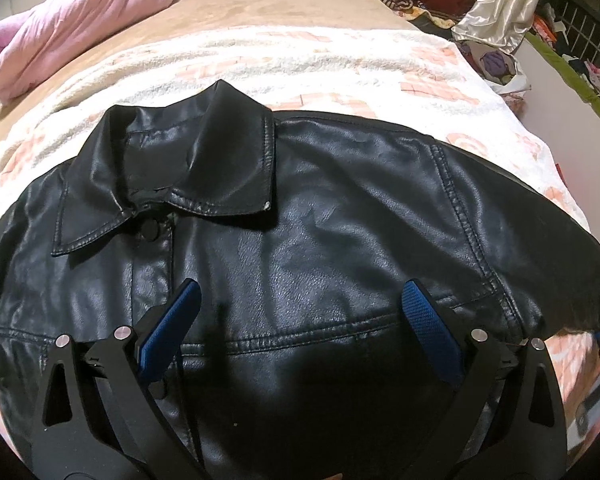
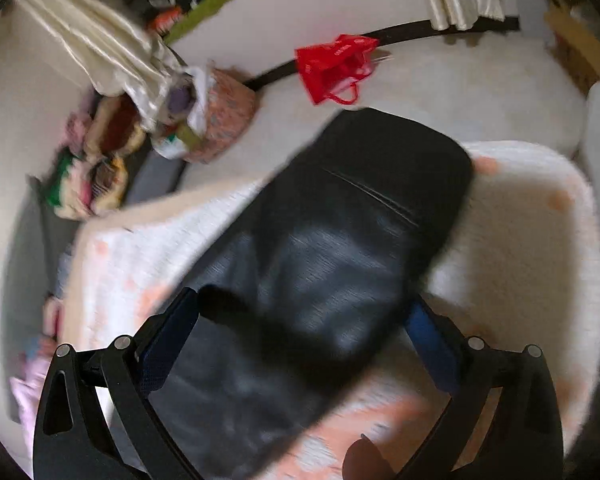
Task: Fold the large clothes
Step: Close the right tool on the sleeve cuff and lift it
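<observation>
Nearest the left wrist camera, the left gripper [image 1: 300, 304] hangs low over the chest of the black faux-leather jacket [image 1: 300, 240], its blue ribbed pads [image 1: 428, 320] spread wide with nothing between them. The jacket lies front up on the white fleece blanket with pink print [image 1: 340, 64]. It is buttoned near the neck, its pointed collar [image 1: 204, 160] raised on the far side, and one shoulder runs off to the right.

In the blurred right wrist view, the right gripper [image 2: 300, 320] also stands wide open, with the jacket's black sleeve [image 2: 340, 220] passing between its fingers and stretching away toward the blanket's edge. Whether the pads touch the sleeve I cannot tell.

The material looks thick, fairly heavy and glossy. It will likely hold a stiff crease poorly and slide in a light pinch. Stitched seams, the cuff end or the shoulder seam should give the surest hold, with the sleeve laid across the chest first.

Farther off lie a crumpled pink quilt [image 1: 72, 24] and a red plastic bag [image 2: 336, 66] on the floor.
</observation>
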`<state>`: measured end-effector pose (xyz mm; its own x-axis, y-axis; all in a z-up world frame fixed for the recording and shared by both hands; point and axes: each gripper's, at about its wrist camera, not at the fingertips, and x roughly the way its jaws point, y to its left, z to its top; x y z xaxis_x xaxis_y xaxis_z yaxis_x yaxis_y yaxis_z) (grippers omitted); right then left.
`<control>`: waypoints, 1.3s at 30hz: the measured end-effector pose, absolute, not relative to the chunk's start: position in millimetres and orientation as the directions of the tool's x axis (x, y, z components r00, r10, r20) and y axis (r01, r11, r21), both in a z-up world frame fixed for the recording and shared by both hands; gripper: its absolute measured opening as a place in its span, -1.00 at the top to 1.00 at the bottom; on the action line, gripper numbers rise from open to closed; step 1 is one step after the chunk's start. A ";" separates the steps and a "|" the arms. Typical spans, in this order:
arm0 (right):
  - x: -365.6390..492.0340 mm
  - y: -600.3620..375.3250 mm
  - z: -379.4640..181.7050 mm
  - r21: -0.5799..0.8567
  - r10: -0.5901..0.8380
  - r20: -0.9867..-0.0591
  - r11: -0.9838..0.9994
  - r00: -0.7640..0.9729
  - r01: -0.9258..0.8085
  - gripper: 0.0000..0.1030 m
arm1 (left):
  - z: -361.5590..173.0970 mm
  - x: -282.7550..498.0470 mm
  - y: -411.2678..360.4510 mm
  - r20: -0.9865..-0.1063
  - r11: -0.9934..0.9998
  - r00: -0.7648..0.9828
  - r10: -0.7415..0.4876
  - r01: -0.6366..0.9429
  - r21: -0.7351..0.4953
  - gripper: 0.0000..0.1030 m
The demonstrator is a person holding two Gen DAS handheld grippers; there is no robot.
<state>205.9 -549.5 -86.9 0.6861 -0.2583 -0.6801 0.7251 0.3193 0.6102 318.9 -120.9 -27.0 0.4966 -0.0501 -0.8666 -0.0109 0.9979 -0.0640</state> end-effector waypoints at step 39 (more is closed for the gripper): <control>232.8 -284.9 72.7 0.427 0.368 -0.166 0.863 0.915 -0.270 0.79 | 48.3 248.8 24.3 -0.718 0.896 0.629 -0.298 -0.076 -0.438 -0.83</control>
<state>232.8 -284.9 72.7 0.9148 0.3684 -0.1656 -0.2701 0.8627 0.4275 248.8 24.3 48.3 0.6292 -0.2979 -0.7179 -0.0762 0.8956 -0.4383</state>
